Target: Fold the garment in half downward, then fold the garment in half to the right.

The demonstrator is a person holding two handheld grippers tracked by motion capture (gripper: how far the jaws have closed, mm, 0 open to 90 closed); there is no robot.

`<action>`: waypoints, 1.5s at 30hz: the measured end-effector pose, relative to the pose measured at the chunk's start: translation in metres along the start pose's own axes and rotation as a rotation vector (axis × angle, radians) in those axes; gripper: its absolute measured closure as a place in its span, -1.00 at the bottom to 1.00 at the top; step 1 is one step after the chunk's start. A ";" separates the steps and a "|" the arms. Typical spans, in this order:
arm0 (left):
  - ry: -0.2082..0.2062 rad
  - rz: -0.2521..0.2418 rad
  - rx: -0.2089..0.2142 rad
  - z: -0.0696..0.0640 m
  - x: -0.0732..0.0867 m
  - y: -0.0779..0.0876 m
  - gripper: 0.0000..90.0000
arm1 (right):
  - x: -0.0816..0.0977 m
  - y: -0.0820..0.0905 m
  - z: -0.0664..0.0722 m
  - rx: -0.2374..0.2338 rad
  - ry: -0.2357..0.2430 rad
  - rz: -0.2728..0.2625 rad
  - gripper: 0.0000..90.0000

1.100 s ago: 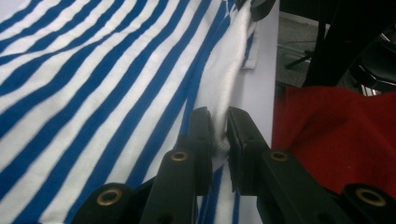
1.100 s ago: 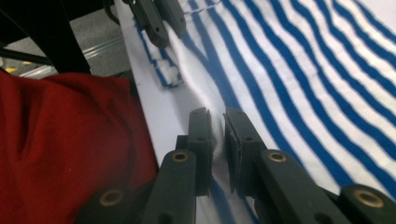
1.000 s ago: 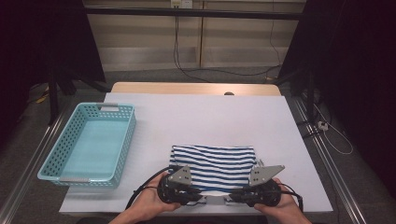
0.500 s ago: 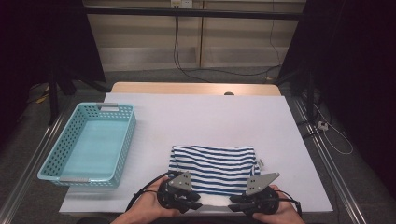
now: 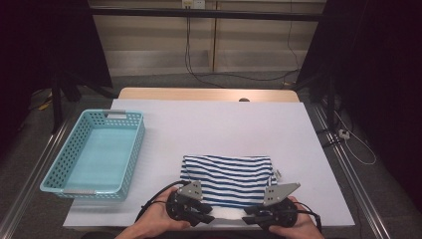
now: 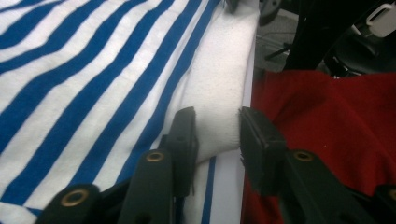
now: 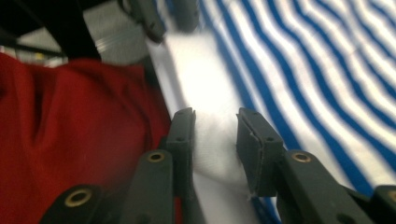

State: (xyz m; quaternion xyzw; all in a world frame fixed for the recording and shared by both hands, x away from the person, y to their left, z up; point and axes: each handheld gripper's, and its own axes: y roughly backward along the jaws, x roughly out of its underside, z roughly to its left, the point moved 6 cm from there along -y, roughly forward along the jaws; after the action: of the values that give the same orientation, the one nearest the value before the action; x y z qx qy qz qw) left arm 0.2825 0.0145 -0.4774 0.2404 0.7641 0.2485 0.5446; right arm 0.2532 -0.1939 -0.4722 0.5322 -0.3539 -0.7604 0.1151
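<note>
White table top [image 5: 214, 124] across centre of high view, dark curtains at both sides, pale wall panels and hanging cables along upper edge. Turquoise basket [image 5: 94, 152] at left of table, well apart from the work area.

Striped shirt [image 5: 228, 177], folded, blue and white, lying flat at lower centre of high view, its near edge close to the table's front edge.

Left gripper [image 5: 206, 216] at lower centre-left of high view, held in the left hand [image 5: 152, 224], pointing inward along the shirt's near edge. In left gripper view, black jaws partly spread, having just been opening. White hem fold of striped shirt [image 6: 217, 126] between the pads: left pad [image 6: 184, 135] against the cloth, right pad [image 6: 254, 135] just beside it, with no visible squeeze on the fold. Red cloth [image 6: 327, 121] at right of that view, beyond the table edge.

Right gripper [image 5: 249, 219] at lower centre-right of high view, held in the right hand [image 5: 293, 230], pointing inward toward the left gripper, the two tips near each other but apart. In right gripper view, jaws likewise partly spread, having just been opening. White hem of striped shirt [image 7: 212, 140] between the pads, lying loose in the gap, not pinched. Red cloth [image 7: 79, 140] at left of that view. View somewhat blurred.
</note>
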 end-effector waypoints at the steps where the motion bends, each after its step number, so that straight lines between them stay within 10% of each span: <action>1: 0.005 -0.005 -0.028 0.001 -0.001 0.003 0.41 | -0.002 0.002 -0.001 0.004 -0.009 -0.015 0.44; 8: 0.022 -0.109 -0.062 0.013 -0.009 0.016 0.08 | -0.011 0.008 -0.005 0.038 -0.036 -0.102 0.19; 10: 0.014 -0.108 -0.169 0.021 -0.010 0.021 -0.14 | -0.013 0.008 -0.007 0.061 -0.039 -0.124 0.10; 25: 0.096 -0.236 -0.360 0.054 -0.014 0.041 -0.76 | -0.021 0.015 -0.028 0.213 -0.105 -0.208 -0.48; 45: 0.174 -0.335 -0.419 0.083 -0.012 0.061 -0.89 | -0.037 0.003 -0.037 0.250 -0.124 -0.243 -0.90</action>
State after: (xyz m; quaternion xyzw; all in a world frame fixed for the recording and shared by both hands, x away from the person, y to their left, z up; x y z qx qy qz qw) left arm 0.3709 0.0633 -0.4537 -0.0292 0.7691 0.3272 0.5483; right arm 0.3003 -0.1913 -0.4497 0.5333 -0.3850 -0.7503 -0.0669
